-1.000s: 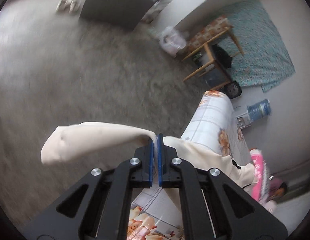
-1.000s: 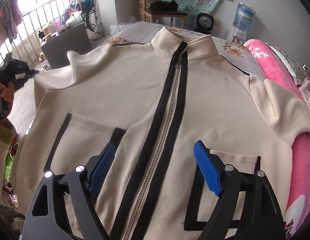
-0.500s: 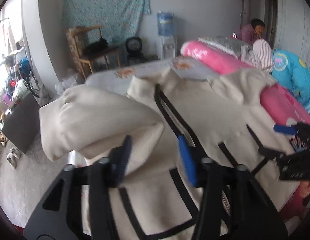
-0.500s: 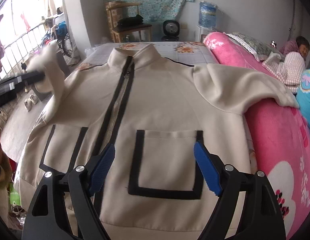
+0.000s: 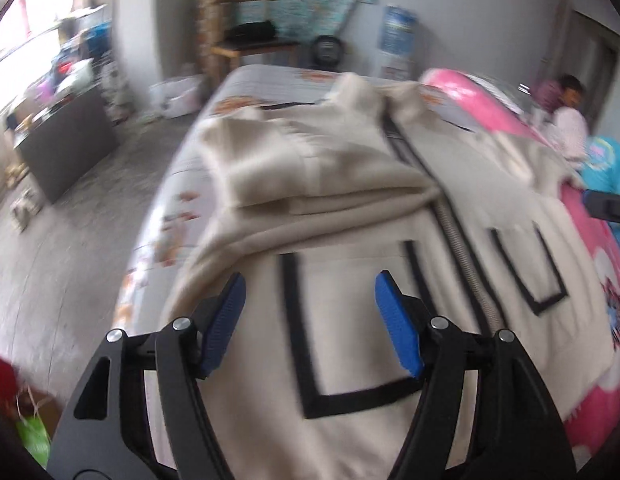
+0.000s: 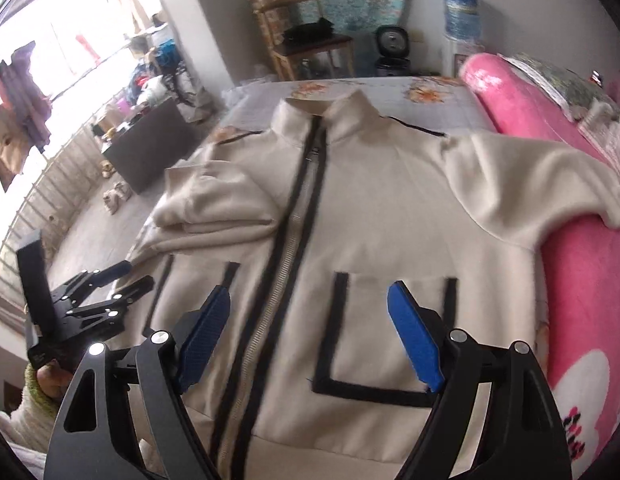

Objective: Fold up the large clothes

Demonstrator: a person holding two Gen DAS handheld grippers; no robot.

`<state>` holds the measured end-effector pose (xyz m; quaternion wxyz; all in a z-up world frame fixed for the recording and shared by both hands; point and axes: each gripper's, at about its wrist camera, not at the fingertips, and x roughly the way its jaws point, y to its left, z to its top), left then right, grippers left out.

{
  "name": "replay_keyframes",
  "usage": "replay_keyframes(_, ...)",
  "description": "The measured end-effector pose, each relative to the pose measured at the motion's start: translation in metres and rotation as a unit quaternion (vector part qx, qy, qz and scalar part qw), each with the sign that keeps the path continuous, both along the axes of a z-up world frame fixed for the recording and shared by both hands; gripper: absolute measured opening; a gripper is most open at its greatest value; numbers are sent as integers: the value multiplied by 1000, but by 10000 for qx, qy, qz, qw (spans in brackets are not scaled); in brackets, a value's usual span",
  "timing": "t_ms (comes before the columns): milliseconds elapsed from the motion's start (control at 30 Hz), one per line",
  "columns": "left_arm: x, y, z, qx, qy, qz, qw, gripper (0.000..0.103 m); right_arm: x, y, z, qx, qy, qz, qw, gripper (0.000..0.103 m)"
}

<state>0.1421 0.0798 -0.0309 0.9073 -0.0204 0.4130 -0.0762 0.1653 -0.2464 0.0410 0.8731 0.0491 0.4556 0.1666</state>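
Bedroom, cluttered; bed (image 6: 450, 108) with a flower-print sheet serves as the folding surface, pink blanket (image 6: 582, 280) along its right edge.

- Cream zip jacket (image 6: 370, 208) lies front-up on the bed, zipped. Collar (image 6: 330, 114) points toward the far wall, hem nearest the cameras; the long axis runs along the black-edged zipper (image 6: 293, 216), leaning a little leftward toward the hem in the right wrist view.
- Left sleeve (image 5: 310, 172) is already laid across the chest as a bunched roll, stopping just beside the zipper. Right sleeve (image 6: 522, 184) is spread outward and drapes onto the pink blanket.
- Left gripper (image 5: 310, 320): jaws have just been opening, now apart with nothing between them, hovering over the left chest pocket (image 5: 350, 320).
- Right gripper (image 6: 310, 332): jaws wide apart, empty, above the hem between zipper and right pocket (image 6: 386, 332).

Risks, as I judge them:
- The folded sleeve sits lumpy and loose; it could spring back or slide off toward the bed's left edge, leaving a crooked fold.
- The right sleeve rests on raised, fuzzy blanket; dragging it inward may pull the body off its axis.
- A pinch near the pocket might catch only the top layer, so the front lifts without the back.
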Motion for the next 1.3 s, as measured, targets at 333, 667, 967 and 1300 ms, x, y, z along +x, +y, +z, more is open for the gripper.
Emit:
replay_keyframes(333, 25, 38, -27, -171, 318, 865, 9956, 17, 84, 176, -32, -540, -130, 1961, 9790, 79)
replay_keyframes(667, 27, 51, -38, -343, 459, 1038, 9929, 2, 125, 215, -84, -1329, 190, 2010, 9704, 40)
replay_keyframes(967, 26, 49, -37, -347, 427, 1081, 9926, 2, 129, 129, -13, 414, -89, 1085, 9932, 19)
replay_keyframes(1300, 27, 49, -37, -335, 445, 1124, 9921, 2, 100, -77, 7, 2020, -37, -816, 9760, 32)
